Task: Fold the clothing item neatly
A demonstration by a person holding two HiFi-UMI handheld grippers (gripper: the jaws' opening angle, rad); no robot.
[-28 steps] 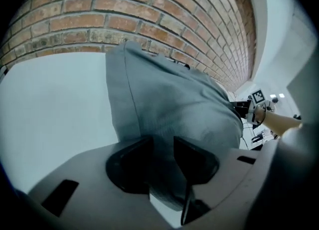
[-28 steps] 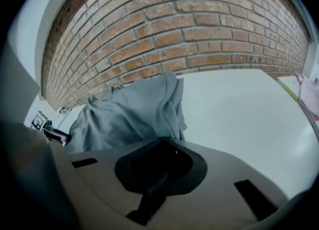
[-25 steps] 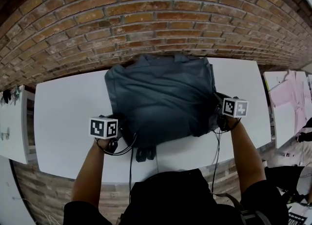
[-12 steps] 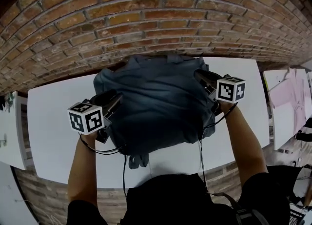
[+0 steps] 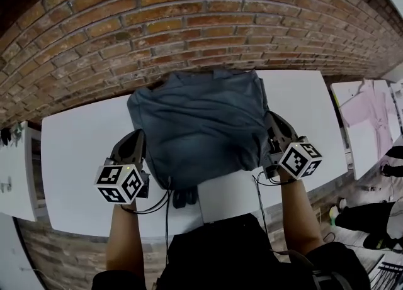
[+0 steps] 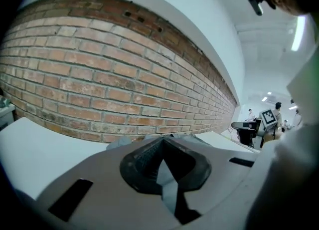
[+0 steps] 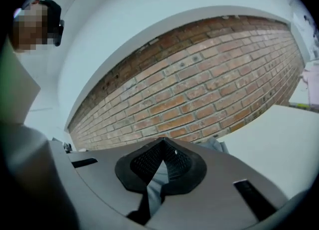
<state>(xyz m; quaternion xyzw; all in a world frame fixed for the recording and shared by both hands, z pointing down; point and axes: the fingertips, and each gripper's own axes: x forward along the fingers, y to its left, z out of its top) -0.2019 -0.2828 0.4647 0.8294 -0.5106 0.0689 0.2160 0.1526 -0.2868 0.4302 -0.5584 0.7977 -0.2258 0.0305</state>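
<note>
The head view looks steeply down from above the person onto the white worktop, the blue garment and the brick wall beyond. Each gripper view rides low, close behind its own fingers — facing nearly level toward that same wall and garment.

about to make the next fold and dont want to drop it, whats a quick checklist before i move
1. Left gripper shut on the garment: ok, cloth shows between its closed jaws.
2. Right gripper shut on the garment: ok, cloth is pinched there too.
3. One grip on each side of the near edge: ok in the head view.
4. Far edge lying straight by the wall: not ok, it looks bunched.
5. Bare table beside the garment: ok on both sides.
</note>
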